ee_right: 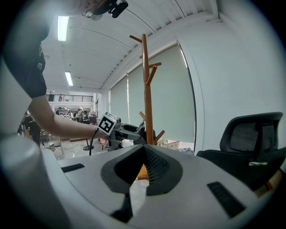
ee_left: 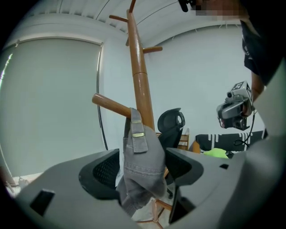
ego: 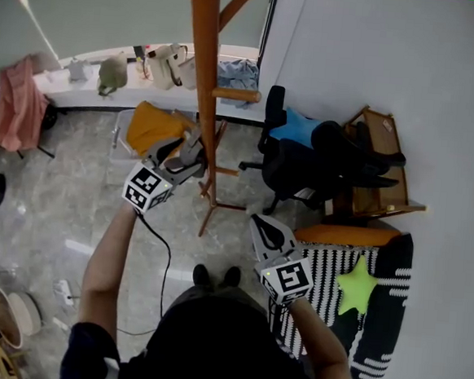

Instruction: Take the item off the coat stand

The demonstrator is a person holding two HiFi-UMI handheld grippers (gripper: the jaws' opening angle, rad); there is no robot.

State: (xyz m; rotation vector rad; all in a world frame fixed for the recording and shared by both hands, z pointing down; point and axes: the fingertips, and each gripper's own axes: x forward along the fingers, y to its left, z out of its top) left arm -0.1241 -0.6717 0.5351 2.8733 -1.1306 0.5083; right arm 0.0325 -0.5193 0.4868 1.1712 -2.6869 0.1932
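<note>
A grey cap (ee_left: pixel 142 163) hangs by its back strap from a low peg (ee_left: pixel 111 105) of the wooden coat stand (ee_left: pixel 140 82). My left gripper (ee_left: pixel 143 174) is shut on the cap, its two pads pressed against the cloth from either side. In the head view the left gripper (ego: pixel 190 158) sits right against the stand's pole (ego: pixel 203 76), and the cap is mostly hidden there. My right gripper (ego: pixel 260 223) hangs lower and to the right of the stand's feet, shut with nothing in it; its jaws (ee_right: pixel 143 150) meet at the tips, facing the stand (ee_right: pixel 147 89).
A black office chair (ego: pixel 304 161) and a wooden chair (ego: pixel 380 184) stand right of the coat stand. A striped couch (ego: pixel 378 318) with a green star cushion (ego: pixel 356 288) lies at the lower right. An orange cloth (ego: pixel 154 125) lies left of the stand; bags line the window sill (ego: pixel 89 91).
</note>
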